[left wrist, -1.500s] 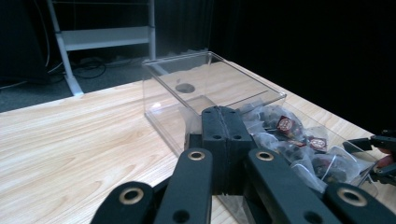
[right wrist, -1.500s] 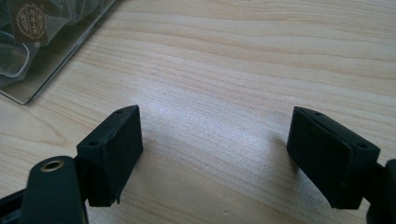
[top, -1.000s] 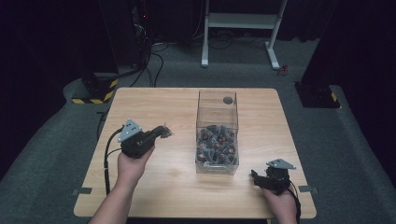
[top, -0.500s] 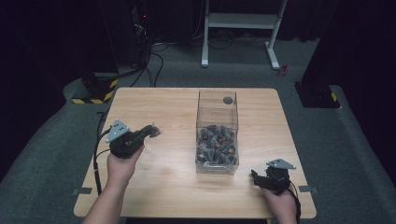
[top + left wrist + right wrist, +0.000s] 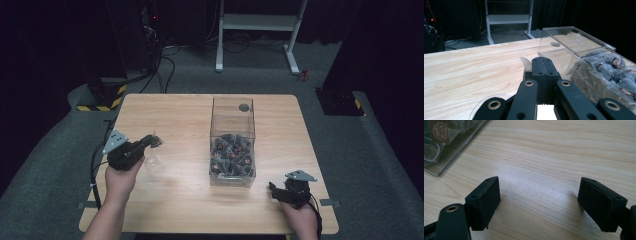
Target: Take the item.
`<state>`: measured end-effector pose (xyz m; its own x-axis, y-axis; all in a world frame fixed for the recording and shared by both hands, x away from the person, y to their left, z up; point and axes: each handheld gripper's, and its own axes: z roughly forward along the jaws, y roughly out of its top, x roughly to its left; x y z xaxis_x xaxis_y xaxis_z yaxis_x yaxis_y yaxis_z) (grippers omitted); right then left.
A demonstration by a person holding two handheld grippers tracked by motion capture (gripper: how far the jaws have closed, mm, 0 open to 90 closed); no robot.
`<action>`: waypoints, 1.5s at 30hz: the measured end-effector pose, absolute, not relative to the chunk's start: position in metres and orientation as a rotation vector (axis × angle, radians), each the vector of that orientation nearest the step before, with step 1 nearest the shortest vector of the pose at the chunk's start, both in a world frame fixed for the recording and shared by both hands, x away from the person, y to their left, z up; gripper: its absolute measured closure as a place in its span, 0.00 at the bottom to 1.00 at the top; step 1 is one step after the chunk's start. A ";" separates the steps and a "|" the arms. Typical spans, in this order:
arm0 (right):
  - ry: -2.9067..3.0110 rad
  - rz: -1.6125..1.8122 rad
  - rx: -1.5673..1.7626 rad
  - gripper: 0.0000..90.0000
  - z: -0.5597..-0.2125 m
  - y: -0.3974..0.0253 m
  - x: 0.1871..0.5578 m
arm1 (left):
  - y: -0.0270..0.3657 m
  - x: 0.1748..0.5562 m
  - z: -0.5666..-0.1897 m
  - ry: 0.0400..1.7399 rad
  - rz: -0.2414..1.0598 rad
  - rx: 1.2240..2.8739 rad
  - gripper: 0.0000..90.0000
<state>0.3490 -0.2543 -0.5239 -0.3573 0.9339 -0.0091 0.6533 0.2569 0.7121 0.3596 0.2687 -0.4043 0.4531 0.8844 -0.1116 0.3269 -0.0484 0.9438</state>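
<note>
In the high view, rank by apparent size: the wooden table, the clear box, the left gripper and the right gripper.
1. The wooden table, by far the largest.
2. The clear box, which holds dark wrapped items.
3. The left gripper and the right gripper: they look about alike, so I leave them unranked.

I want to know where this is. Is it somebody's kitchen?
Probably not a kitchen; more likely a lab or studio. A lone wooden table stands on grey carpet amid black curtains, cables trail across the floor, and a black-and-yellow striped base sits nearby.
</note>
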 end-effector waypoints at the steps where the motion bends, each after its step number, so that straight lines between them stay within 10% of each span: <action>1: 2.102 0.872 1.440 0.20 -0.524 -0.254 0.349 | 0.270 0.360 -0.404 1.079 0.641 1.612 1.00; 45: 2.101 0.875 1.434 0.24 -0.524 -0.254 0.348 | 0.301 0.361 -0.425 1.202 0.648 1.630 1.00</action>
